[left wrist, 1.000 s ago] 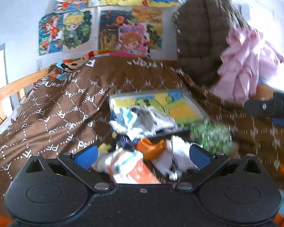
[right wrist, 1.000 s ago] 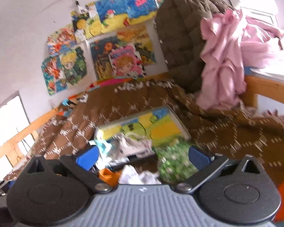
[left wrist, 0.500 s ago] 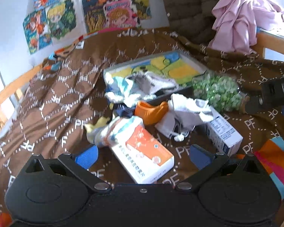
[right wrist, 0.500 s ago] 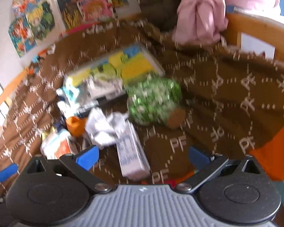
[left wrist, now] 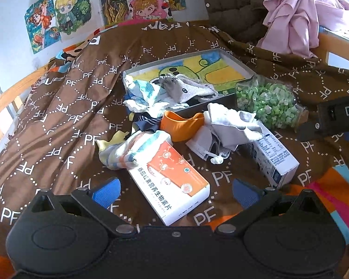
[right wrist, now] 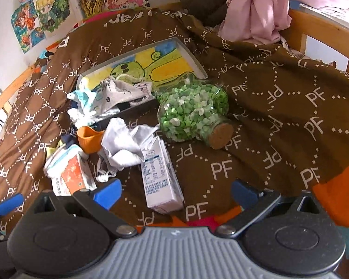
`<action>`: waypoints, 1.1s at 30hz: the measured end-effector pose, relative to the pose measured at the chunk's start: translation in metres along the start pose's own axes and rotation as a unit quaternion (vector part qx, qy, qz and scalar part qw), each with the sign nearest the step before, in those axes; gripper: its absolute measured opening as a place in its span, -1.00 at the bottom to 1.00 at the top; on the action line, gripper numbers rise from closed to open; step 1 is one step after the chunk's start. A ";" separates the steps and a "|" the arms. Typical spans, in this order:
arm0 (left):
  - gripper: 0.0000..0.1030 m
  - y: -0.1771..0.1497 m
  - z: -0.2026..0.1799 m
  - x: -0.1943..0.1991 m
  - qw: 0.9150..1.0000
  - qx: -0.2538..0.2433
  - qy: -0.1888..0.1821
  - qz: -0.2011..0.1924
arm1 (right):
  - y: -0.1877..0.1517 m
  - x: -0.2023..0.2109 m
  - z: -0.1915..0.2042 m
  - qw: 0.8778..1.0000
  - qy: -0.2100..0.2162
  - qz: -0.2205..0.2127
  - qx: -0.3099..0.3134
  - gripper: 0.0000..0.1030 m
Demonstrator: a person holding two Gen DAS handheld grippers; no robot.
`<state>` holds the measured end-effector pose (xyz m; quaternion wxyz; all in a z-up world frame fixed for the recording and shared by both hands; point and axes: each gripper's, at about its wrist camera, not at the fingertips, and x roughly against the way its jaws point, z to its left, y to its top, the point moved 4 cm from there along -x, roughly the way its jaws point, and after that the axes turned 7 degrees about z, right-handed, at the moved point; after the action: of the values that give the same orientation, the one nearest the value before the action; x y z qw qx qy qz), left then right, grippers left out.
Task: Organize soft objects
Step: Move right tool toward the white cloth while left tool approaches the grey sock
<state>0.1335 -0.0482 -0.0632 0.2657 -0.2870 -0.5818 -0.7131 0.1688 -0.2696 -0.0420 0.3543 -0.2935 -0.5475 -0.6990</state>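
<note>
A pile of soft things lies on a brown bedspread: a grey-white cloth pouch [left wrist: 230, 125] [right wrist: 123, 144], a striped sock [left wrist: 128, 151] [right wrist: 58, 155], an orange item [left wrist: 181, 125] [right wrist: 88, 139], and grey and blue-white socks [left wrist: 188, 88] [right wrist: 118, 90] in a shallow tray [left wrist: 239, 62] [right wrist: 190, 58]. My left gripper [left wrist: 175, 191] is open above an orange-white box [left wrist: 172, 179]. My right gripper [right wrist: 175, 191] is open above a white carton [right wrist: 160, 174].
A jar of green bits [left wrist: 267, 102] [right wrist: 193, 114] lies on its side right of the tray. The white carton [left wrist: 274, 155] and orange-white box [right wrist: 72, 176] lie among the cloths. A pink garment [right wrist: 256, 11] hangs over a wooden bed rail [right wrist: 314, 30] at far right.
Both views have tilted down and pulled back from the wall to the bedspread. The boxes, pouch and jar now show in full. Both grippers stay open.
</note>
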 end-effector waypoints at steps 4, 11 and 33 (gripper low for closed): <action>0.98 0.001 0.002 -0.005 1.000 0.009 0.001 0.006 | 0.012 -0.013 0.002 1.000 -0.012 0.006 0.026 1.00; 0.99 0.006 0.018 -0.020 0.999 0.040 0.003 0.021 | 0.028 -0.043 0.011 0.997 0.013 0.029 0.075 0.99; 0.98 0.040 0.032 -0.064 0.999 0.008 -0.036 0.013 | 0.037 -0.053 0.045 0.944 0.054 -0.042 0.323 0.94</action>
<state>0.2094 -0.0208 -0.0768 0.2564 -0.3178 -0.5930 -0.6939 0.2308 -0.2221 -0.0535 0.4292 -0.1021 -0.7358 -0.5138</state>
